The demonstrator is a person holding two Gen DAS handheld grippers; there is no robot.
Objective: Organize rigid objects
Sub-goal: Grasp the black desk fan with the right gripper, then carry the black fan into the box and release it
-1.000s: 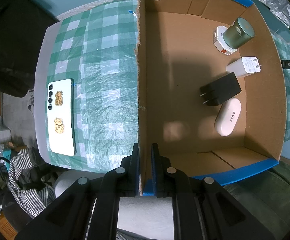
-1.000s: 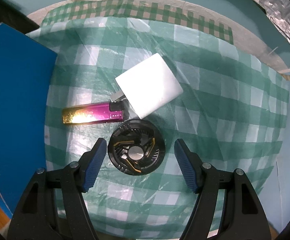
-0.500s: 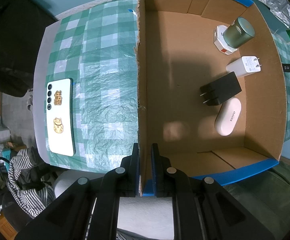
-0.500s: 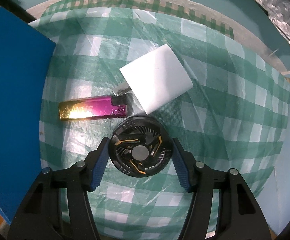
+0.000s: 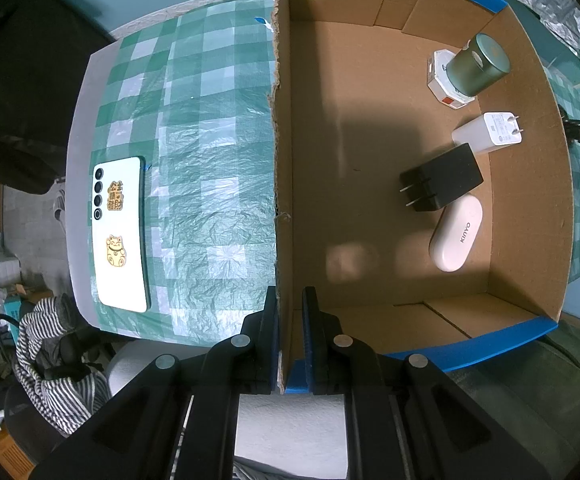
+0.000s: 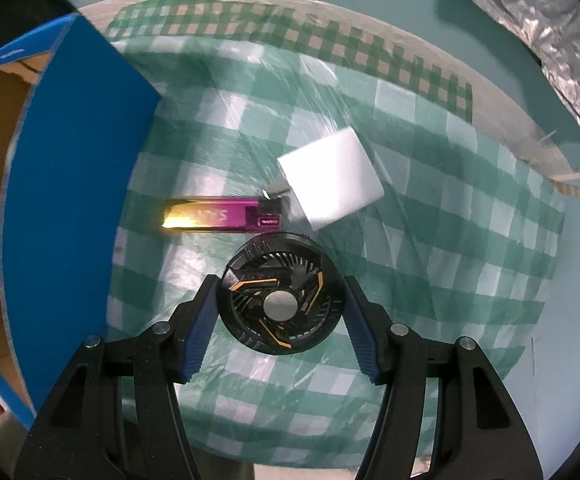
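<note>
My left gripper [image 5: 290,300] is shut on the near corner of the cardboard box's left wall [image 5: 284,160]. Inside the box lie a green cylinder [image 5: 480,65] on a white hexagonal pack [image 5: 440,84], a white charger [image 5: 486,134], a black charger [image 5: 442,182] and a white oval case [image 5: 456,234]. A white phone [image 5: 120,234] rests on the checked cloth to the left of the box. My right gripper [image 6: 280,284] is shut on a round black fan [image 6: 280,308], both blue pads against its rim, held above the cloth. Beyond the fan lie a pink-gold lighter [image 6: 218,220] and a white adapter [image 6: 330,178].
The box's blue outer wall [image 6: 70,200] rises at the left of the right wrist view. Crinkled foil [image 6: 550,40] lies past the table's far right edge. Striped fabric [image 5: 50,360] hangs below the table's near left edge.
The right jaws closed onto the black fan and carried it up off the cloth; the lighter and adapter now look farther off. The left gripper and the box have not moved.
</note>
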